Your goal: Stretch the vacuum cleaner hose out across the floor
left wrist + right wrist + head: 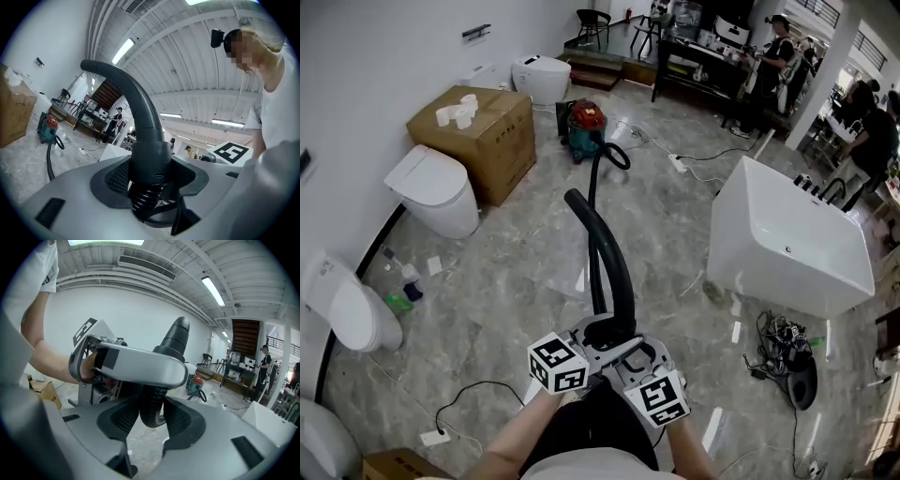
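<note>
By the left wall, box (478, 141): white rolls (457, 114) sitting on top.
Hose (614, 262): black, runs from vacuum (584, 127) over the floor and up to both grippers.
Left gripper (150, 183): level, jaws clamped on the hose collar.
Right gripper (151, 416): tilted down, jaws pinching the ribbed hose, just beside the left.

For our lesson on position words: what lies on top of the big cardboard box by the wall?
A few white rolls sit on the cardboard box, near its left edge. The box is closed, so its contents cannot be seen.
</note>
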A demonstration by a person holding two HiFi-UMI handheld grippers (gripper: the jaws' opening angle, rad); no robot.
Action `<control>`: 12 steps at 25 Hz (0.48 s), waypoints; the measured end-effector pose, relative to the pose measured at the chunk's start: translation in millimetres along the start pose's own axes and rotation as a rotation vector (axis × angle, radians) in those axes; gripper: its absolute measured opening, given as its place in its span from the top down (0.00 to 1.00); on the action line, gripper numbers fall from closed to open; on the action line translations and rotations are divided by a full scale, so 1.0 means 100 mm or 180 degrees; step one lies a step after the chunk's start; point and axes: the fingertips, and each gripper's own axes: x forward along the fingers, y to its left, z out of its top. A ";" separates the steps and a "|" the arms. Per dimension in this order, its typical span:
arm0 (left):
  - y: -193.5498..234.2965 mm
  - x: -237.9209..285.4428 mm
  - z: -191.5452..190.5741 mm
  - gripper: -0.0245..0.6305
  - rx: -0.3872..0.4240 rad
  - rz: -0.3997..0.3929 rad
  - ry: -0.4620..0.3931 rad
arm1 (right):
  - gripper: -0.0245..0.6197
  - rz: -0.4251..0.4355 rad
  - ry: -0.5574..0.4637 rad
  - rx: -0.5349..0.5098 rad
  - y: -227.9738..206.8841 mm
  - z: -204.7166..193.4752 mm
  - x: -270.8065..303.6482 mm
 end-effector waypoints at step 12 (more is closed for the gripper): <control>-0.34 -0.12 0.02 0.60 0.0249 -0.0171 0.0108 | 0.70 -0.0103 -0.0060 0.0029 0.20 0.06 -0.26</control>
